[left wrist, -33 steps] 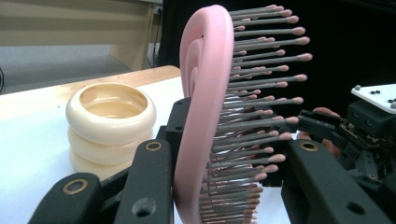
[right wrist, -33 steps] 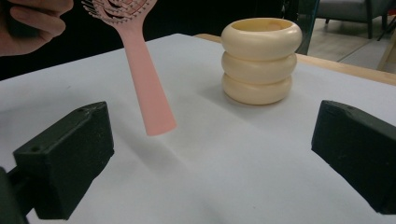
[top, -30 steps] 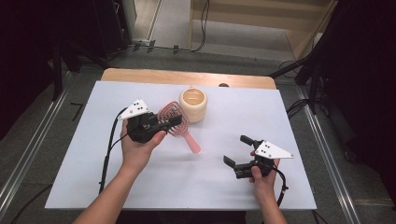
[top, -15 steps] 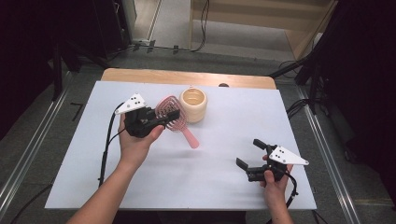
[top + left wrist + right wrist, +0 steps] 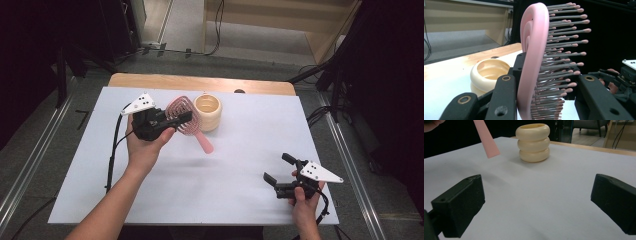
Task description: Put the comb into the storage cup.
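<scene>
My left gripper (image 5: 181,118) is shut on the head of a pink hairbrush (image 5: 176,107), held off the table left of centre. The brush's handle (image 5: 204,144) slants down toward the table's middle. In the left gripper view the brush head (image 5: 534,50) stands on edge between the black jaws, bristles to the right. A cream ribbed cup (image 5: 208,111) stands upright just right of the brush, also as the cup (image 5: 489,75) and the cup (image 5: 533,142). My right gripper (image 5: 276,167) is open and empty near the front right corner, its jaws wide apart over the white sheet (image 5: 536,205).
A white sheet (image 5: 240,165) covers the table, with a wooden strip (image 5: 200,82) along the far edge. Metal rails (image 5: 30,165) run along both sides. A cable (image 5: 111,160) trails from the left gripper toward the front edge.
The right gripper has slid to the right and toward the front edge, still open. The left hand with the brush has stayed nearly in place.
</scene>
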Demonstrator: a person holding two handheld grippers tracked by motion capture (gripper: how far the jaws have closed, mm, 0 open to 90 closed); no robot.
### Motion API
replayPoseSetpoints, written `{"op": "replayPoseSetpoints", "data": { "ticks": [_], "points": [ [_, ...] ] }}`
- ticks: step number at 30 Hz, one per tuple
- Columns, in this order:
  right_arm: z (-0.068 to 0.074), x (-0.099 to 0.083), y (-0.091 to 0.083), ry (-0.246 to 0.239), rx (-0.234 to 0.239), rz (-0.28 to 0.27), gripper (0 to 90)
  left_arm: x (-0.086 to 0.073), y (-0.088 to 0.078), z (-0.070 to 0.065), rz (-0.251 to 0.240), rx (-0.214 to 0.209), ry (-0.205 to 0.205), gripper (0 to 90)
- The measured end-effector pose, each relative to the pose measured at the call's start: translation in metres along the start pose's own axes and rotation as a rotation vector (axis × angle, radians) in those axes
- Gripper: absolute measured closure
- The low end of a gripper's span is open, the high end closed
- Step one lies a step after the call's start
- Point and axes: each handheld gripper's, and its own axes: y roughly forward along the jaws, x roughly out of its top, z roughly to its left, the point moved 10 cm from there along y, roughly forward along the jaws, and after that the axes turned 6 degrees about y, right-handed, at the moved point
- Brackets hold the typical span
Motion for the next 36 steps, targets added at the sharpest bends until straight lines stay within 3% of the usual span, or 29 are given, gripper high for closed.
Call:
{"op": "replayPoseSetpoints", "data": {
  "ticks": [9, 36],
  "points": [
    [-0.009, -0.007, -0.007, 0.001, -0.024, 0.018, 0.0, 0.01, 0.004, 0.003, -0.018, 0.004, -0.008, 64.8],
    [-0.009, -0.008, -0.005, -0.003, -0.023, 0.011, 0.0, 0.03, 0.014, 0.02, -0.041, 0.011, -0.017, 64.8]
  ]
}}
